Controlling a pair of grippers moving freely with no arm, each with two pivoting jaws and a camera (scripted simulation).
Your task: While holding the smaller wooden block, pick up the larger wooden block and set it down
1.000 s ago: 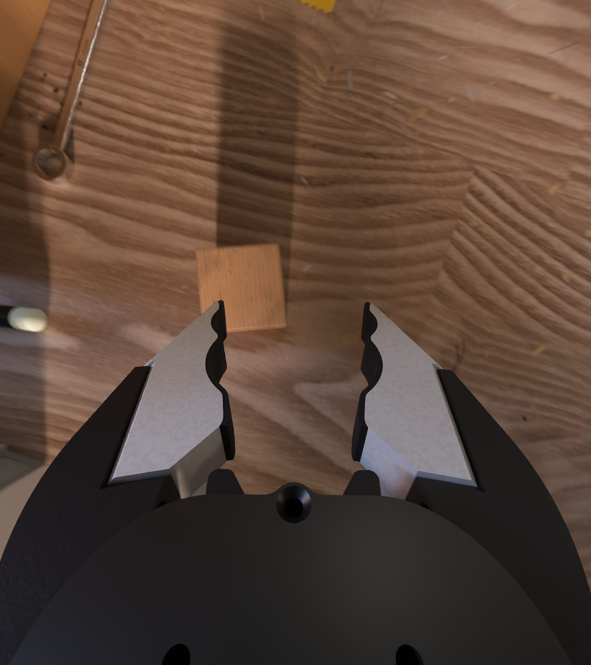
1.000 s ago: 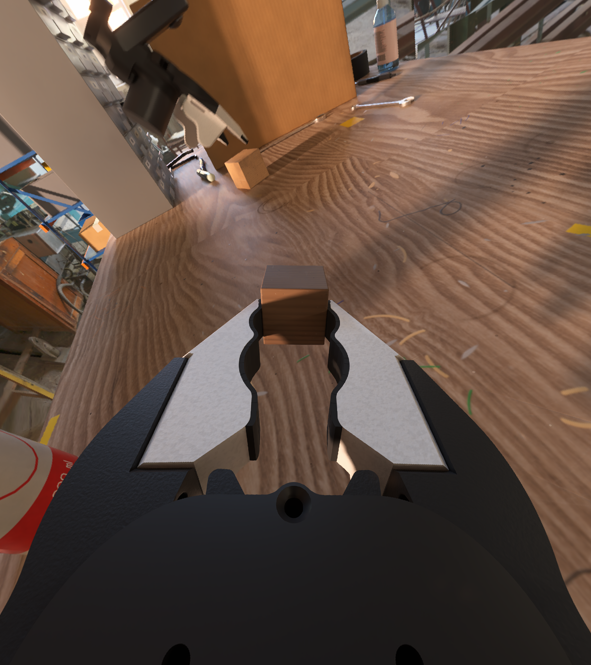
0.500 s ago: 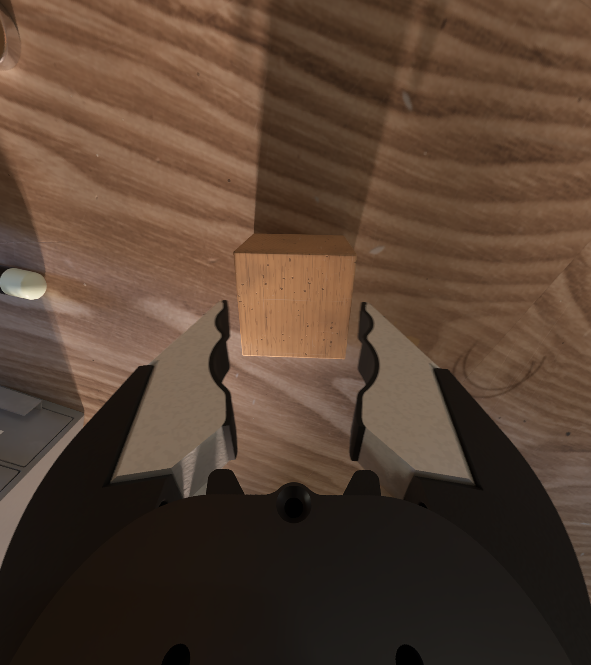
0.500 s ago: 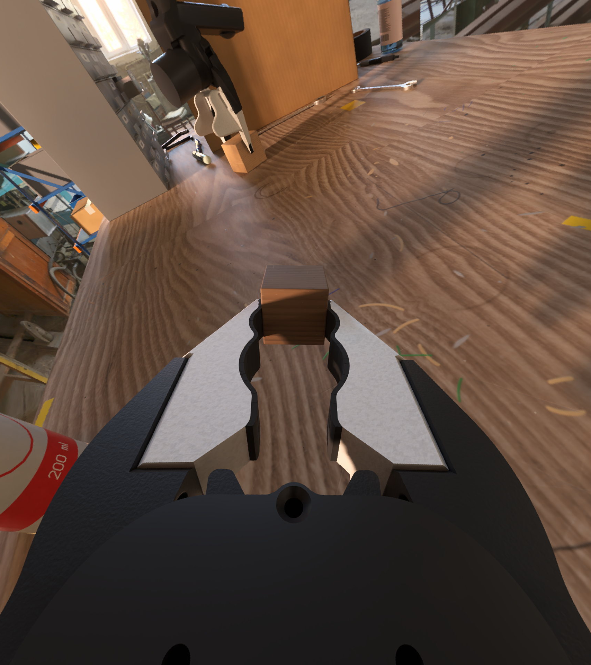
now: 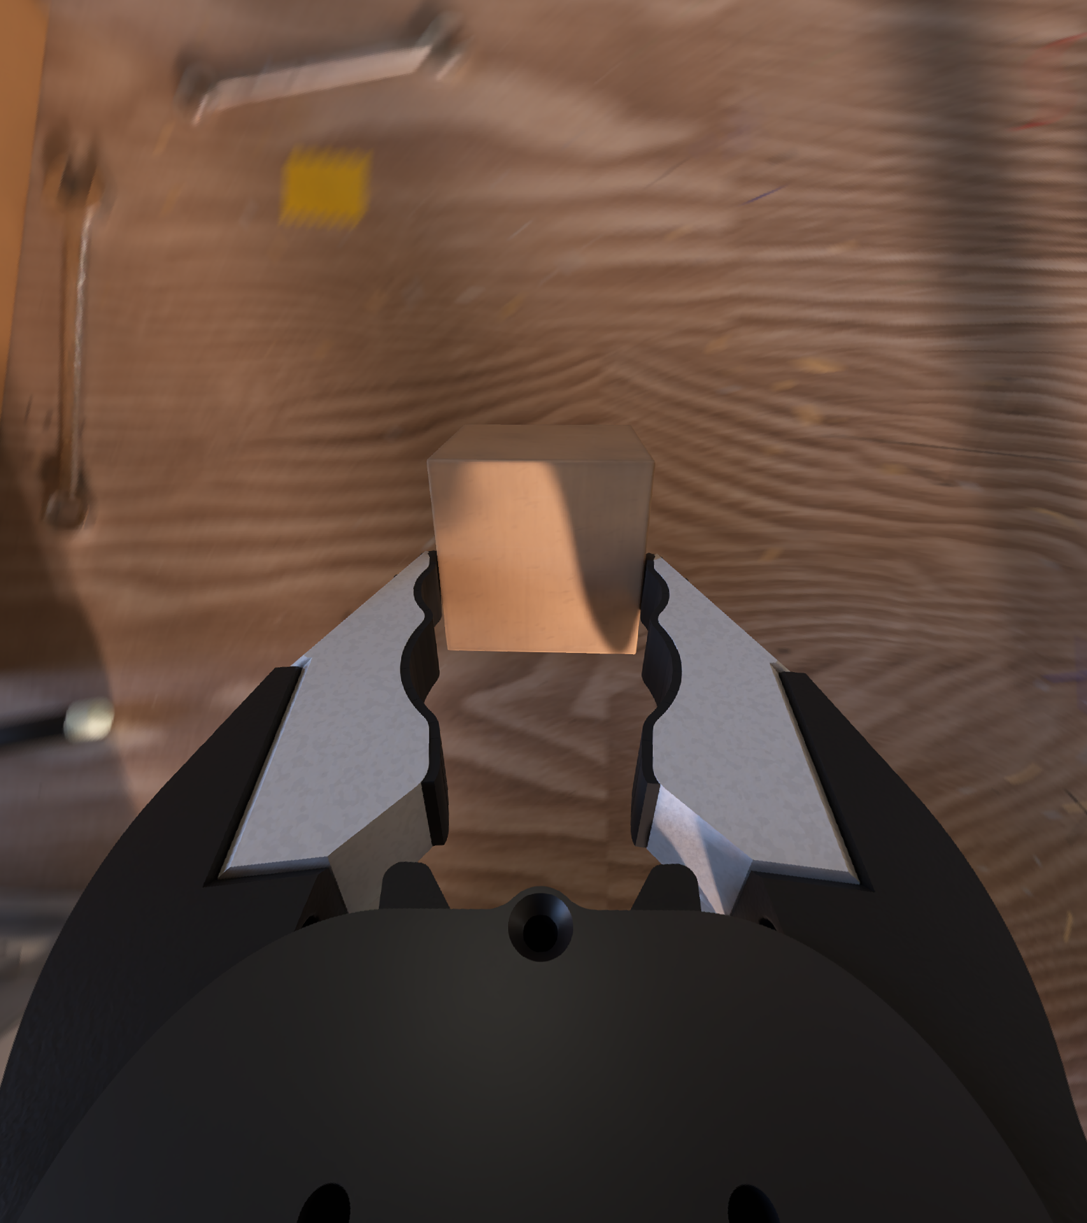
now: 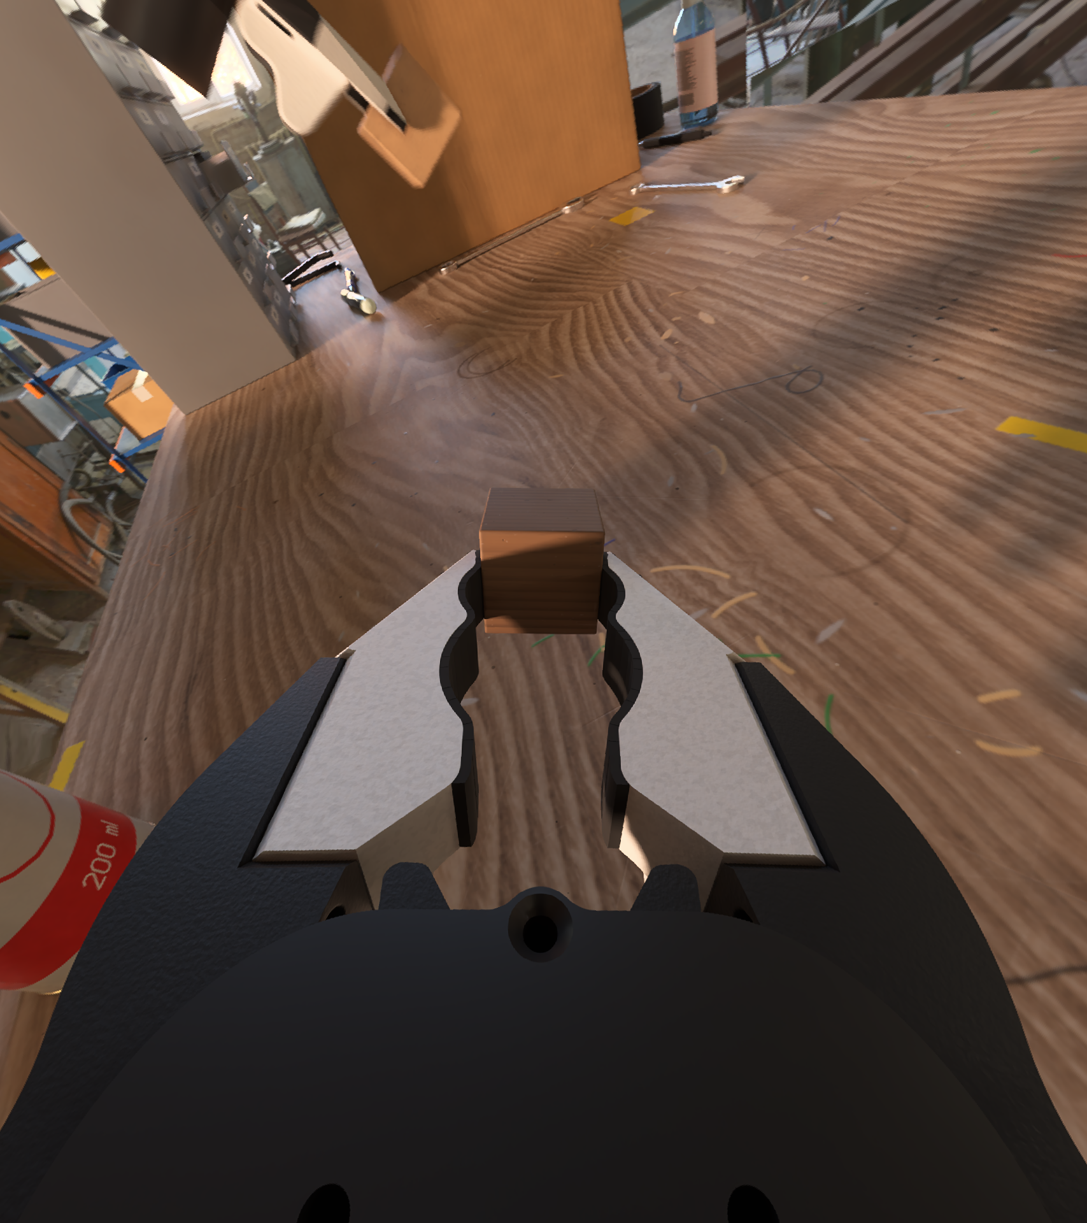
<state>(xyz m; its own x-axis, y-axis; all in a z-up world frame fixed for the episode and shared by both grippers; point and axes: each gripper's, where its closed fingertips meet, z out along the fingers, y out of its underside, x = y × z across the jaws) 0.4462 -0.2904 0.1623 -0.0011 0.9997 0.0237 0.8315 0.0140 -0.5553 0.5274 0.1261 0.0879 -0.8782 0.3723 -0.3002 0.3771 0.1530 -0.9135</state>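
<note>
My left gripper [image 5: 539, 562] is shut on the larger light wooden block [image 5: 537, 536] and holds it in the air above the wooden bench [image 5: 792, 397]; the background is blurred by motion. The same block [image 6: 411, 129] and the left gripper [image 6: 355, 92] show high at the upper left of the right wrist view. My right gripper [image 6: 540, 562] is shut on the smaller dark wooden block [image 6: 540, 562] and holds it just above the bench [image 6: 792, 595].
A tall wooden box [image 6: 501, 119] stands at the back, with wrenches [image 6: 689, 185] and a yellow patch [image 6: 630, 215] near it, and a blue bottle [image 6: 693, 63] behind. A red and white can [image 6: 11, 880] is at the lower left. The bench edge runs along the left.
My left gripper closed on the larger block and lifted it well off the bench, swinging upward. My right gripper kept its hold on the smaller block and barely moved.
</note>
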